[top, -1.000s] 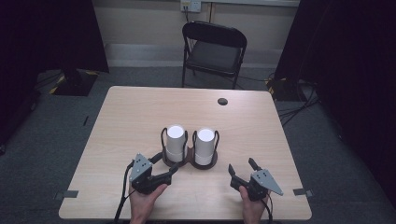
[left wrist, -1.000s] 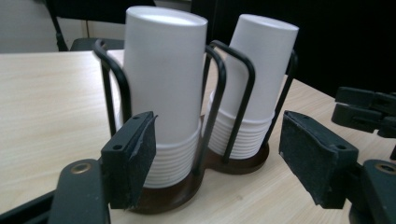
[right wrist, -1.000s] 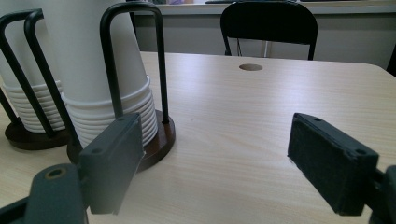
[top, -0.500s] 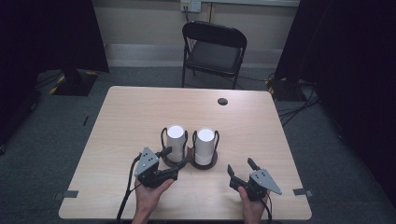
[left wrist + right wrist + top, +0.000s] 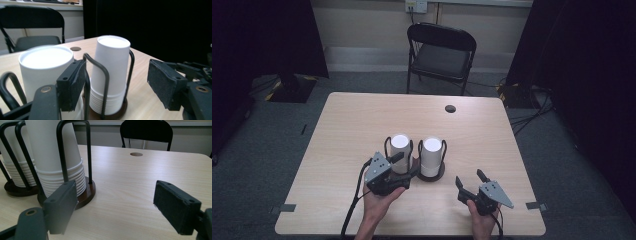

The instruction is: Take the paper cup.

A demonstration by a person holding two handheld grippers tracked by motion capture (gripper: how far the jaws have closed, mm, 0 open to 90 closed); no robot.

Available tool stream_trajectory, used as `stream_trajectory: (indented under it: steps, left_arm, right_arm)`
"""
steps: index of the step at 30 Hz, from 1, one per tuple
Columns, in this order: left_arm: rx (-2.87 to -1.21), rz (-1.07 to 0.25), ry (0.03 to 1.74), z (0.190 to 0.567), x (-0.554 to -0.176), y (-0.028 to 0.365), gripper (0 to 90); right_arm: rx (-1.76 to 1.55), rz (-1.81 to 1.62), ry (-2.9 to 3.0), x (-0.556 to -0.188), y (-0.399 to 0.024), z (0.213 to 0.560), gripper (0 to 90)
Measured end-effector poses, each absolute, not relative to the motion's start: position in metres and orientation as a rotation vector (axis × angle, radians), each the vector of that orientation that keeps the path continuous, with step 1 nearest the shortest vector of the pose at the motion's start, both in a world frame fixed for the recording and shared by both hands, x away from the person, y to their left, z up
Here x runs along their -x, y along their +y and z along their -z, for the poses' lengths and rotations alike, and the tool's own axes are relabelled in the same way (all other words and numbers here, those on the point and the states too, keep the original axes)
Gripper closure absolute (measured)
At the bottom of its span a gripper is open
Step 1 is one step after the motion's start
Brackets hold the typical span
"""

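Observation:
Two stacks of upturned white paper cups stand in black wire holders on brown round bases at the table's near middle: the left stack (image 5: pixel 400 150) (image 5: pixel 45 67) and the right stack (image 5: pixel 432 156) (image 5: pixel 112 65) (image 5: pixel 55 150). My left gripper (image 5: pixel 406 164) (image 5: pixel 117 85) is raised at the front of the left stack, pointing into the gap between the holders. Its jaws have just been opening. A wire upright of the right holder (image 5: pixel 96 82) stands between them, and no pad presses on it. My right gripper (image 5: pixel 470 178) (image 5: pixel 117 207) rests open near the front right, with nothing between its pads.
The light wooden table (image 5: pixel 352 125) has a round cable hole (image 5: pixel 450 108) (image 5: pixel 136 154) at the far right. A black folding chair (image 5: pixel 442 52) stands behind the far edge. Dark curtains hang at both sides, and cables lie on the floor at the right.
My left gripper has moved up and toward the cup stacks, its jaws now at the front of the left stack. The right gripper has stayed where it was.

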State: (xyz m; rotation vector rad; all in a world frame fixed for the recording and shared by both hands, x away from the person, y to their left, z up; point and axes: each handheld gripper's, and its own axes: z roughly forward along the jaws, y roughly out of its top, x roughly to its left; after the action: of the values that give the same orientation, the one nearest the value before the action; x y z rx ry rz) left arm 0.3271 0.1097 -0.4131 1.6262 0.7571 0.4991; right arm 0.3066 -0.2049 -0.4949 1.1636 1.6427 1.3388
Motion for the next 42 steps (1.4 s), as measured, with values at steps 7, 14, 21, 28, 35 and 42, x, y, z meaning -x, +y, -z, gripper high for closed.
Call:
stream_trajectory:
  steps: [7,14,21,28,35,42]
  left_arm:
    - [-1.648,-0.494,0.721,0.405,-0.336,0.101,30.4]
    - [-1.670,-0.497,0.701,0.399,-0.344,0.087,33.1]
    - [-1.656,-0.459,0.693,0.395,-0.356,0.079,32.4]
    - [-1.659,-0.506,0.712,0.388,-0.366,0.072,34.3]
    - [-1.689,-0.465,0.707,0.384,-0.380,0.061,31.4]
    - [-1.734,-0.470,0.709,0.384,-0.392,0.047,32.9]
  right_arm:
    - [-1.165,-1.357,1.637,-0.306,-0.206,0.495,18.0]
    - [-1.163,-1.353,1.649,-0.307,-0.206,0.495,17.0]
    - [-1.172,-1.358,1.651,-0.308,-0.206,0.495,17.3]
    - [-1.171,-1.365,1.650,-0.307,-0.207,0.495,17.5]
    - [-1.164,-1.363,1.653,-0.307,-0.207,0.495,17.7]
    - [-1.165,-1.366,1.657,-0.308,-0.207,0.495,17.7]
